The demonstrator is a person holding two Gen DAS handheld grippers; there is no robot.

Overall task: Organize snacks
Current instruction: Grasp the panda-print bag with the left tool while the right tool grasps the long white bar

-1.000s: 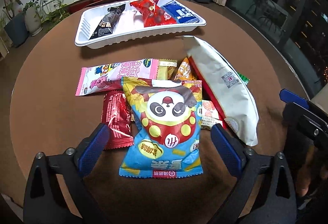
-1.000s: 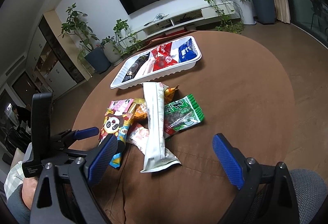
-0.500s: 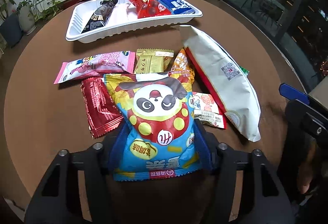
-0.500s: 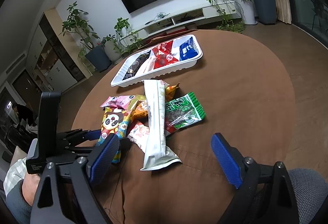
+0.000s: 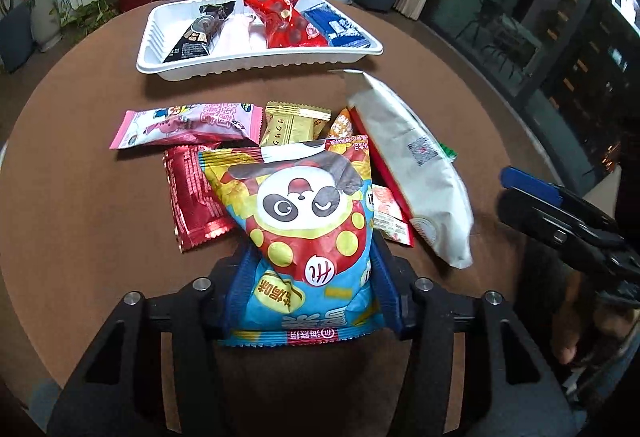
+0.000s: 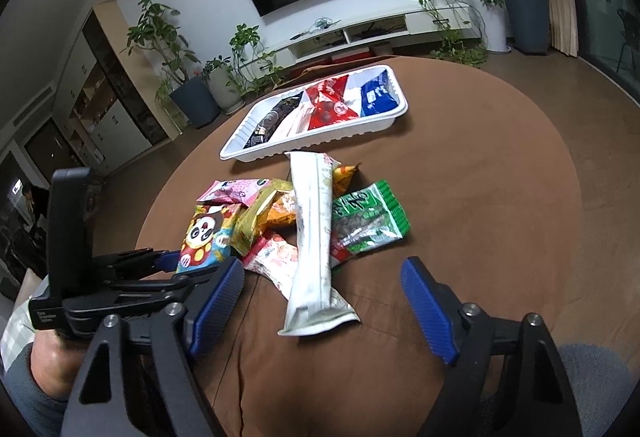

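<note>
Left gripper [image 5: 312, 293]: blue pads closed in against both sides of the panda snack bag [image 5: 304, 221], pinching its lower blue half; bag's sealed bottom edge sits nearest the camera, panda face pointing toward the pile. From the left wrist view it is not certain whether the bag is lifted clear of the round brown table [image 5: 80, 117] or only tilted up on the packets beneath. Under and beside the bag: dark red foil packet [image 5: 192, 205] to its left, pink cartoon packet [image 5: 184, 123] beyond that, small gold packet [image 5: 294, 123] just beside the pink one, an orange packet tip [image 5: 342, 125] next to the gold. Long white pouch [image 5: 412, 165] lies diagonally on the right of the pile, overlapping a red-edged packet [image 5: 390, 215]. White tray [image 5: 256, 61] sits at the far side of the table, apart from the pile, holding a black cone-shaped packet [image 5: 198, 33], a pale pink packet [image 5: 236, 35], a red packet [image 5: 290, 23] and a blue packet [image 5: 334, 27] side by side. Right gripper [image 6: 320, 301]: jaws spread wide, nothing between them, held over the near table edge with the white pouch end just ahead of the gap. In the right wrist view a green packet [image 6: 368, 221] shows on the right of the white pouch, partly under it, and the left gripper appears at lower left with the panda bag in its pads.
</note>
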